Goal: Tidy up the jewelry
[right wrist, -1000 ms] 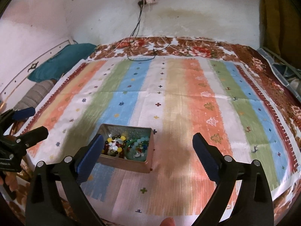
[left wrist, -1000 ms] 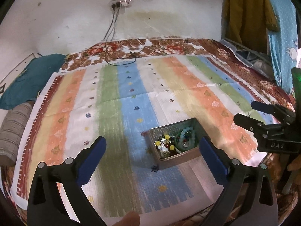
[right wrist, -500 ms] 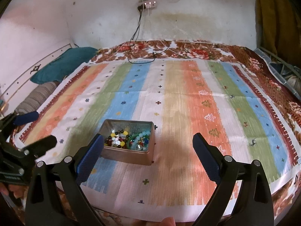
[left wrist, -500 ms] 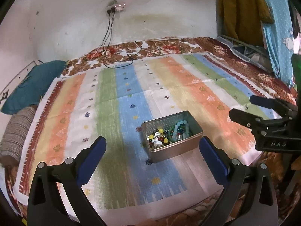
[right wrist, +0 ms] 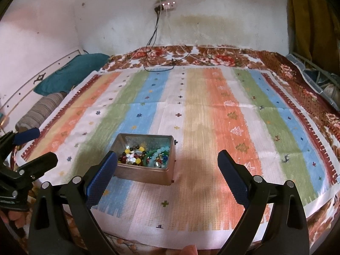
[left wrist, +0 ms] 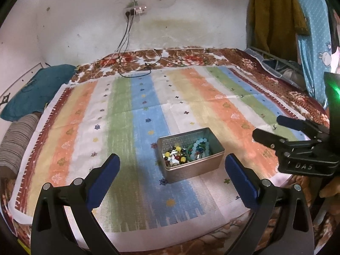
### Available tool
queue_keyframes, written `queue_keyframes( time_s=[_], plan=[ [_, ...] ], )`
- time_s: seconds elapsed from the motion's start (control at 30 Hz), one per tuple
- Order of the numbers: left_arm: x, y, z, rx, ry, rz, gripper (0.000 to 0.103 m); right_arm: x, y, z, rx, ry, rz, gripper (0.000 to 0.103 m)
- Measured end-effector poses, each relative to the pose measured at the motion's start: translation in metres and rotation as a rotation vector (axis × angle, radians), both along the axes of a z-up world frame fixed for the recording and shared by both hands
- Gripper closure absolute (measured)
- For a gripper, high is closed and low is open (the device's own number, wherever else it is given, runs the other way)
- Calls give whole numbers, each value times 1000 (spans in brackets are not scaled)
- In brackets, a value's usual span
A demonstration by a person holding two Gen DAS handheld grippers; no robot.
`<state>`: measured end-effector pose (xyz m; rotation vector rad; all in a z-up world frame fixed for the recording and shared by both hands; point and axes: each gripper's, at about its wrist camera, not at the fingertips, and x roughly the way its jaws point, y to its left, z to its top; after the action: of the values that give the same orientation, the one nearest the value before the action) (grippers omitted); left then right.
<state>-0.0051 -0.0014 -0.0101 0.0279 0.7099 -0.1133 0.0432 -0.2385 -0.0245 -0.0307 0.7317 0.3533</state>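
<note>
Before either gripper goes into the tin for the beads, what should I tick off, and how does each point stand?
1. Left gripper fingers apart, nothing held: ok.
2. Right gripper fingers apart, nothing held: ok.
3. Metal tin lidless, upright on the striped cloth: ok.
4. Pale blue bead bracelet on top at the tin's right side: ok.
5. Beads tangled together or loose: cannot tell.
6. Sorting tray or second container in view: not ok.

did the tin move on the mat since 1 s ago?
No. The metal tin sits on the same blue and white stripes of the striped mat in every frame, and only its image position shifts, so the cameras moved, not the tin.
</note>
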Motion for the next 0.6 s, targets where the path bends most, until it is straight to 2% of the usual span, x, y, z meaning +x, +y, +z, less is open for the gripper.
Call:
queue_keyframes(
  time_s=[0.6],
  plan=[
    [0,3,2,-53,10,-16,6,-3,1,2,3,-19,22,7]
  ],
)
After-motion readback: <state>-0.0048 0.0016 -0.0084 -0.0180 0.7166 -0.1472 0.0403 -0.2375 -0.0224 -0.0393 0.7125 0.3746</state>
